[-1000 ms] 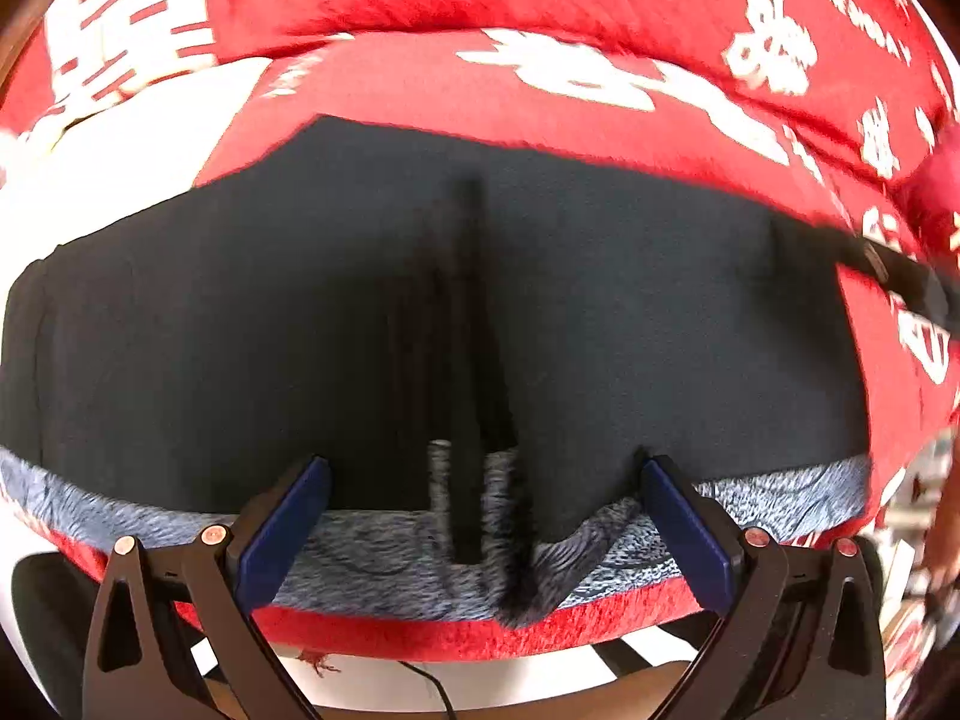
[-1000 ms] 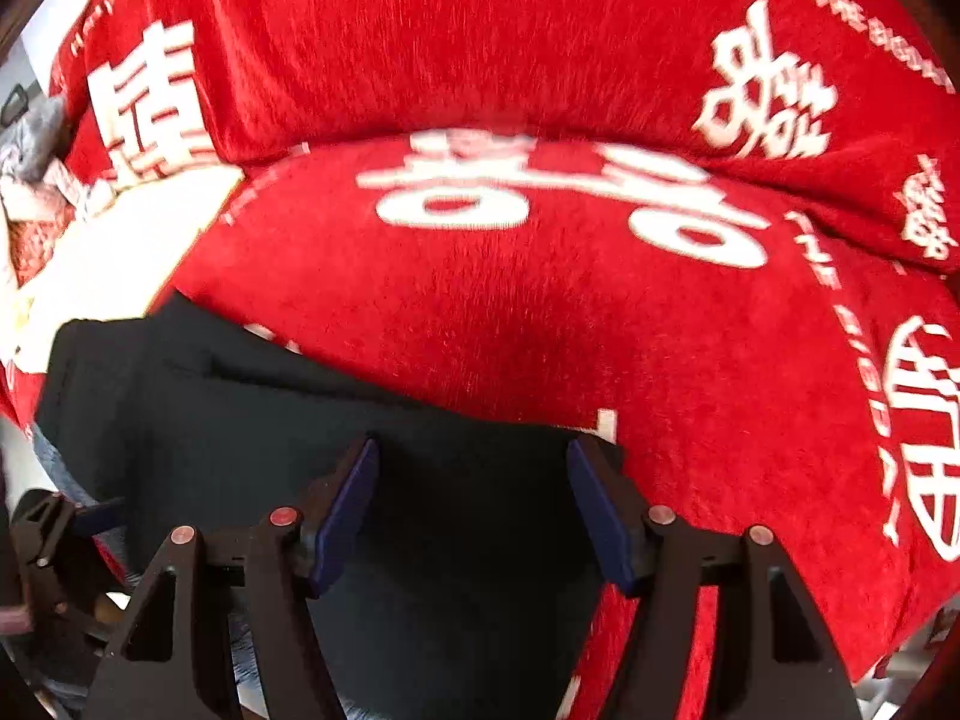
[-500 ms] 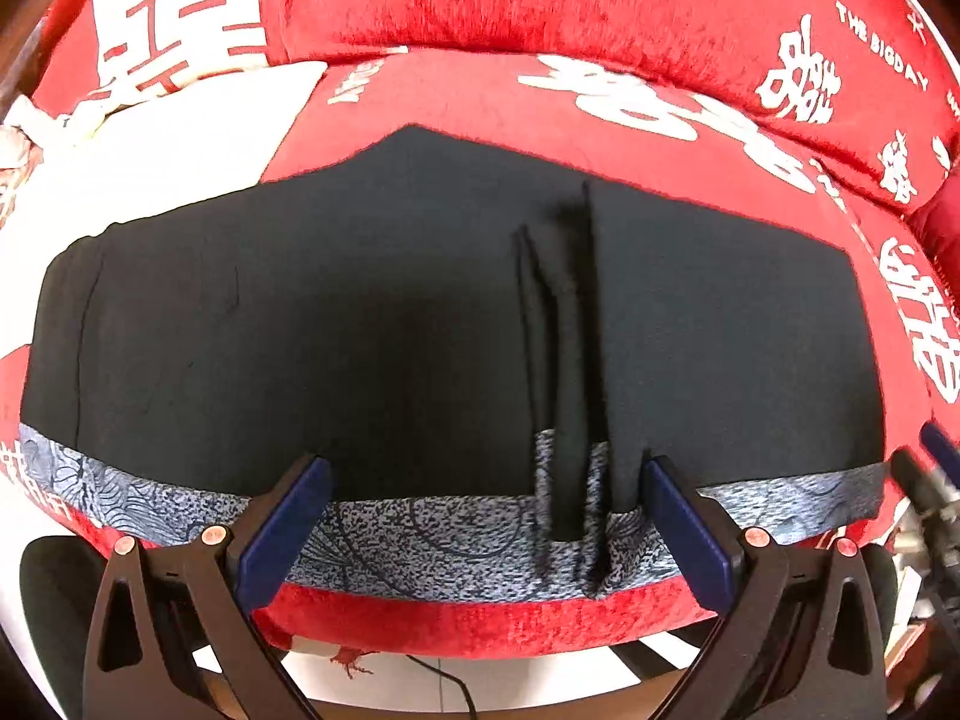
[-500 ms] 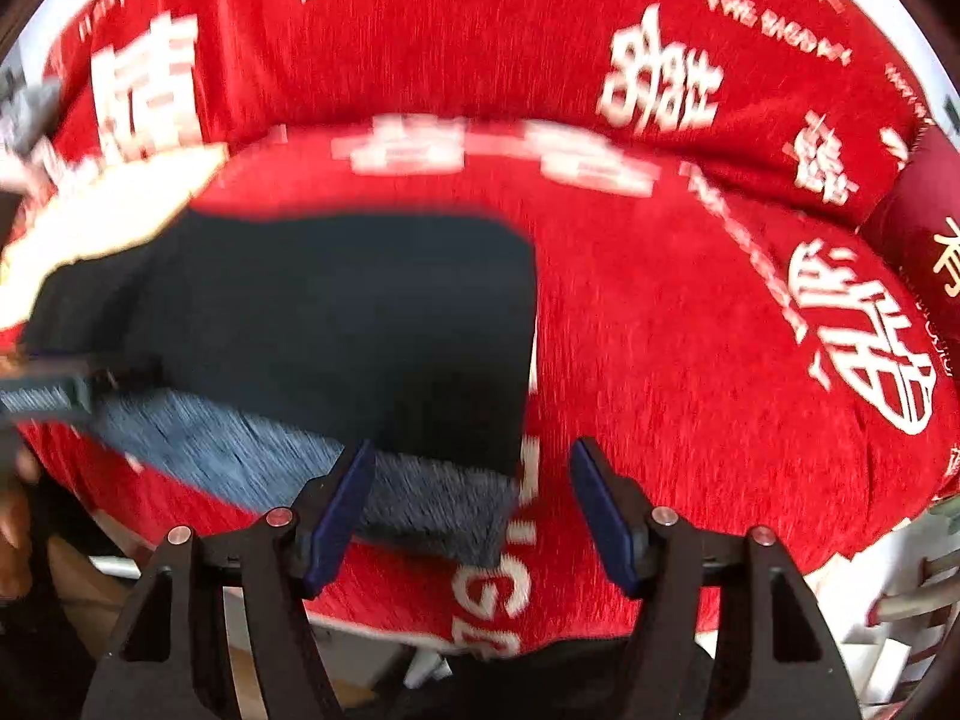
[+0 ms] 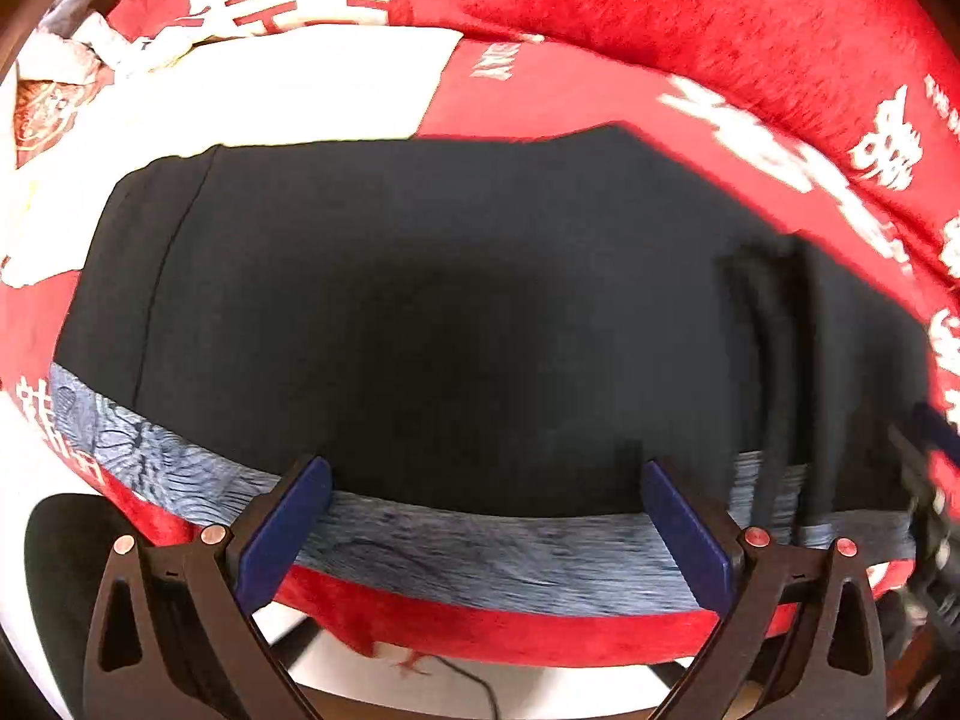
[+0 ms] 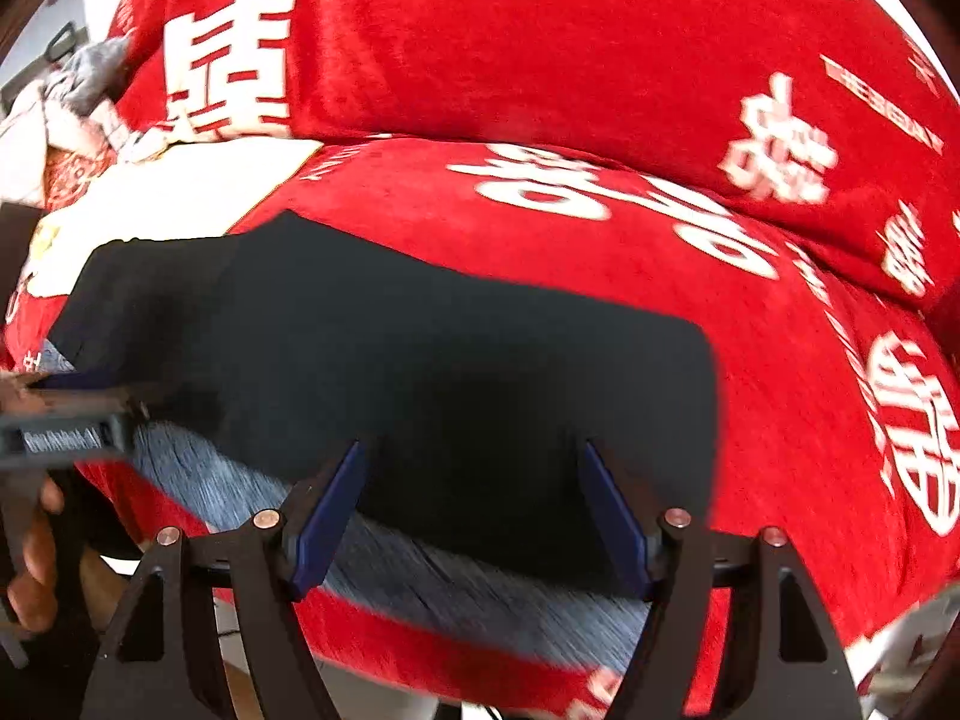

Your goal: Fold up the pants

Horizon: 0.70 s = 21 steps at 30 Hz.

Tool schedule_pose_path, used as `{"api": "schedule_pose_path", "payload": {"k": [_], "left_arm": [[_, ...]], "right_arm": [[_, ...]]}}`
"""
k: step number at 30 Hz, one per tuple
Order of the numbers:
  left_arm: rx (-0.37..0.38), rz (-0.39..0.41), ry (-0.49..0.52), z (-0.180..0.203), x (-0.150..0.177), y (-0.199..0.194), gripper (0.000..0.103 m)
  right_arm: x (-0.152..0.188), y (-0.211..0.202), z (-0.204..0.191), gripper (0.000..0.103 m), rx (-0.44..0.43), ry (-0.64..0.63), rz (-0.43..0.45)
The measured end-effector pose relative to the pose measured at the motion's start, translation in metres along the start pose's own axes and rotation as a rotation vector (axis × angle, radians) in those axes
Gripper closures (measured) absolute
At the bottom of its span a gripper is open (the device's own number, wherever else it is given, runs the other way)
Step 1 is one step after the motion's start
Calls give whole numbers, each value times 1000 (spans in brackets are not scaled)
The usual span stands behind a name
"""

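**Black pants lay flat on the red sofa, both tools released**

Left wrist view: The left tool (image 5: 486, 516) stood released, its blue pads spread wide and holding nothing, poised at the near edge of the pants (image 5: 420, 324). The pants lay spread flat across the seat of the red sofa cover (image 5: 720, 30), which carries white characters. A grey patterned band (image 5: 480, 546), apparently the lining or waistband turned out, ran along the near edge, just above the red front lip of the seat. A ridge of bunched folds (image 5: 780, 360) rose toward the right side of the cloth. A white patch (image 5: 270, 90) of the cover lay beyond the far left corner of the pants. At the far right rim a blurred dark shape showed, probably the other tool, though too smeared to be sure.

Right wrist view: The right tool (image 6: 474, 510) was likewise released, pads apart and empty, hovering at the near edge of the pants (image 6: 450, 360) toward their right end. The right edge of the cloth ended cleanly on the red seat. At the left rim the other tool and the person's fingers (image 6: 36, 552) on it were in view.

Judged from this, the pants seemed already doubled into a compact rectangle, and at least one fold across the width, plus smoothing the ridge, appeared left to do.
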State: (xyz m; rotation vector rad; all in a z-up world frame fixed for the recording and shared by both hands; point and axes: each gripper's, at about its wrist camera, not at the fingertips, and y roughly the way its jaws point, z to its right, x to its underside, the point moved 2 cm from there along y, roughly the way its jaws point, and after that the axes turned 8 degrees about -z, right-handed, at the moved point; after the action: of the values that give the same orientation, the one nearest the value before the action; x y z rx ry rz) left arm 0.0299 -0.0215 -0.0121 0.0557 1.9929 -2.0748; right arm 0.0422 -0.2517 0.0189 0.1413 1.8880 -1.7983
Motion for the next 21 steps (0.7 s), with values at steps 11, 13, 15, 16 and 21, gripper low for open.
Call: {"api": "schedule_pose_path", "payload": {"k": [11, 13, 15, 16, 21], "left_arm": [[-10, 30, -65, -38, 11, 0, 0], [2, 37, -61, -41, 12, -6, 0], [16, 70, -90, -52, 15, -13, 0], [14, 74, -110, -60, 15, -11, 0], [88, 22, -170, -91, 18, -1, 0]], "right_arm": [[-17, 33, -33, 19, -14, 3, -14], [-19, 27, -30, 19, -19, 30, -27], [-20, 14, -35, 19, -6, 24, 17], [-21, 10, -40, 19, -3, 3, 36], [-23, 37, -77, 19, -19, -130, -71]]}}
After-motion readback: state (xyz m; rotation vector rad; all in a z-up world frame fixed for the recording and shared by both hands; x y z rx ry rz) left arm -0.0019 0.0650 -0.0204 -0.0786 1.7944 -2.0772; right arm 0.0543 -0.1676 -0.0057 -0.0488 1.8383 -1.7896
